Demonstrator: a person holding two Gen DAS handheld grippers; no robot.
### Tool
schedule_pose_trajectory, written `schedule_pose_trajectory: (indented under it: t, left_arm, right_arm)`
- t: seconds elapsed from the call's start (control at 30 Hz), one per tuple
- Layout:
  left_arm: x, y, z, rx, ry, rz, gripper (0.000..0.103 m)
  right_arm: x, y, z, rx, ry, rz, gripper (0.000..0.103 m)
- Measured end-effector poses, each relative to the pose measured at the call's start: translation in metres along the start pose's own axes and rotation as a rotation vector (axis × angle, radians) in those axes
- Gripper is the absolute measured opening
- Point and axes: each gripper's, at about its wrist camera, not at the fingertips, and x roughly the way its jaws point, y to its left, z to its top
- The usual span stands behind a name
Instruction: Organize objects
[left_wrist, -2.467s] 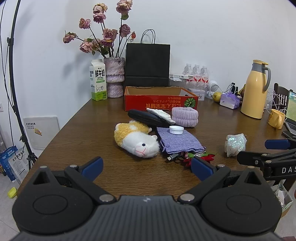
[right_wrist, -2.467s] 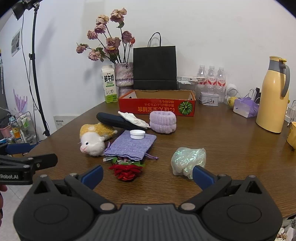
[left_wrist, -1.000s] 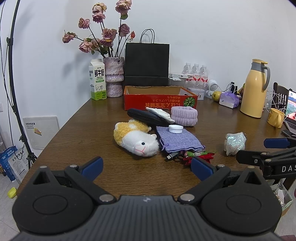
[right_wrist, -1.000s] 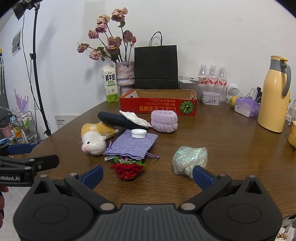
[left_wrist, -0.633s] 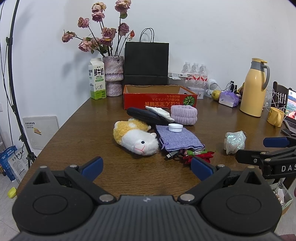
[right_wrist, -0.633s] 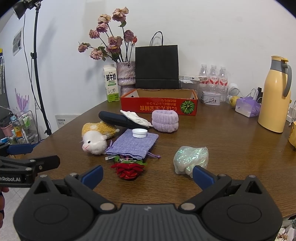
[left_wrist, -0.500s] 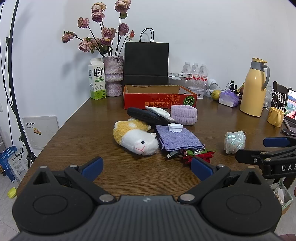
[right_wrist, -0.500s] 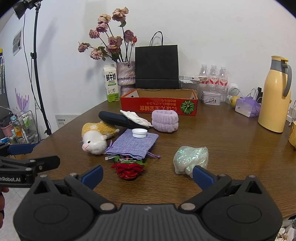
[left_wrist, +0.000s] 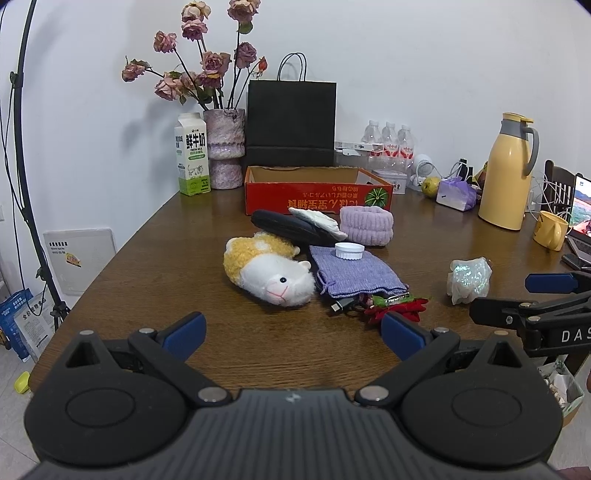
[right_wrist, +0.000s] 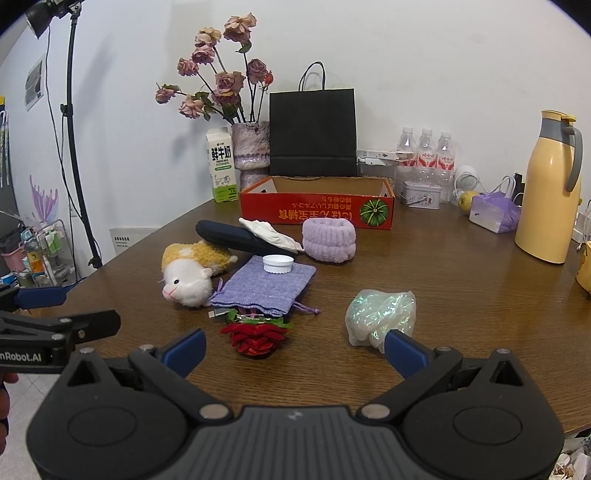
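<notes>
Here both grippers (left (left_wrist: 291, 328), right (right_wrist: 293, 347)) hover spread above the table (left_wrist: 184, 236).

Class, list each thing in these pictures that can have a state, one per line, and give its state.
Left claw: open, empty.
Right claw: open, empty.
Red cardboard box: open-topped.
Black paper bag: upright.
Green-and-white milk carton: upright, closed.
Yellow thermos jug: upright, lid shut.
Purple knitted pouch: lying flat.
</notes>
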Motion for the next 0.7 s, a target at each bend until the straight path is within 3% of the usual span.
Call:
schedule_pose_trajectory:
  t: [0.7]
  left_arm:
    - [0.036,-0.014,-0.002,0.006,0.027,-0.025,0.103]
  right_arm:
    - [0.022,-0.019,-0.012,-0.019,-0.026,-0.037,0.103]
